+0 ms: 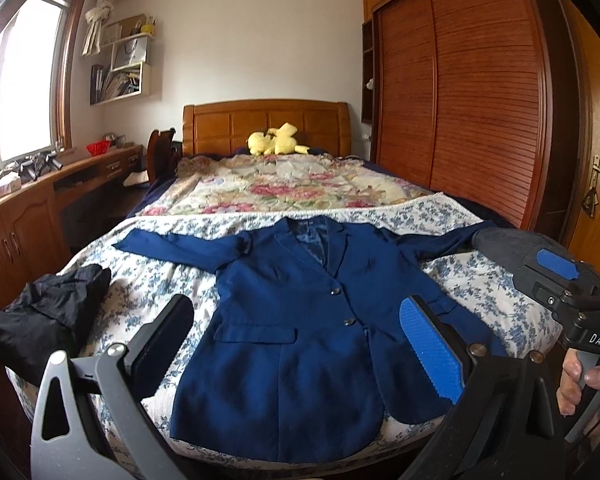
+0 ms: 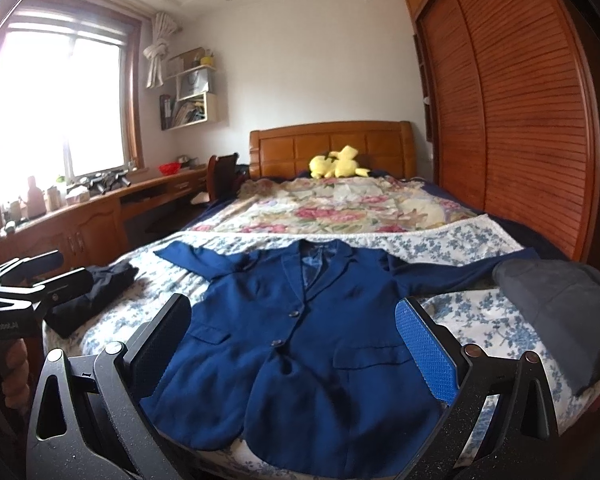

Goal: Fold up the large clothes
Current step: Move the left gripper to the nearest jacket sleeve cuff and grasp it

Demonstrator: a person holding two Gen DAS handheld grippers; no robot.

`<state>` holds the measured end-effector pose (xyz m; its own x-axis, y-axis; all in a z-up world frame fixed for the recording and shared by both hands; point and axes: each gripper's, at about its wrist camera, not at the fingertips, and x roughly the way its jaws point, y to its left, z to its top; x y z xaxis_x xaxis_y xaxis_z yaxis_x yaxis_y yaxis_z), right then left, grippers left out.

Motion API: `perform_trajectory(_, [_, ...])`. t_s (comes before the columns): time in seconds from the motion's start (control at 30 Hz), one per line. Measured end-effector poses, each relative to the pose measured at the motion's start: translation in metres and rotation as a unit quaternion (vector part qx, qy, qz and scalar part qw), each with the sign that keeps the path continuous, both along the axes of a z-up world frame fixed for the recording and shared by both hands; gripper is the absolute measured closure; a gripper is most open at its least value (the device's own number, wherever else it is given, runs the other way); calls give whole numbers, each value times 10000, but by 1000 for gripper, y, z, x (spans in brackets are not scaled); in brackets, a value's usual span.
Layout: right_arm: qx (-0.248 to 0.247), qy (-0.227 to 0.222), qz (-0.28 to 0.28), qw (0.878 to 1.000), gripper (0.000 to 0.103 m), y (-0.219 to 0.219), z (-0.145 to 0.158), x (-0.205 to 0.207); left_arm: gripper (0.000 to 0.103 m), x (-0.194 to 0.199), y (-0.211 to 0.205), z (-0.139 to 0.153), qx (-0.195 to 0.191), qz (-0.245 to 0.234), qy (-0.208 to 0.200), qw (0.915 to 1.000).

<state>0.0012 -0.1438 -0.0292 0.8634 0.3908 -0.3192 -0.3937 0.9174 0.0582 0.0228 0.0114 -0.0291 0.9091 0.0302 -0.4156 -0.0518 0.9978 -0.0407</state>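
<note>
A dark blue blazer [image 1: 292,340] lies flat and face up on the bed, buttoned, its collar toward the headboard and both sleeves spread sideways. My left gripper [image 1: 300,340] hovers above its lower half, open, with nothing between the fingers; one blue pad [image 1: 432,356] shows. In the right wrist view the blazer [image 2: 300,352] fills the middle, and my right gripper [image 2: 296,344] hangs over it, open and holding nothing. A hand [image 1: 580,380] grips the right tool's handle at the right edge.
A crumpled black garment [image 1: 48,320] sits at the bed's left edge and a grey garment [image 2: 560,312] at its right. A floral quilt [image 1: 284,188], a yellow plush toy [image 1: 276,142], a wooden wardrobe [image 1: 460,100] and a desk [image 1: 40,200] surround the bed.
</note>
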Motion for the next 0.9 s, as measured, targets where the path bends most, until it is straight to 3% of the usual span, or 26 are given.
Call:
perform_trajectory(0.63, [-49,297,498,9983,0,33,-42,93,0,54,43,-63,91,299,507,9982])
perform_trajectory(0.9, [-177,403,967,9943,0,77,-67,163,0,88,67,-91,55,359,839,9958])
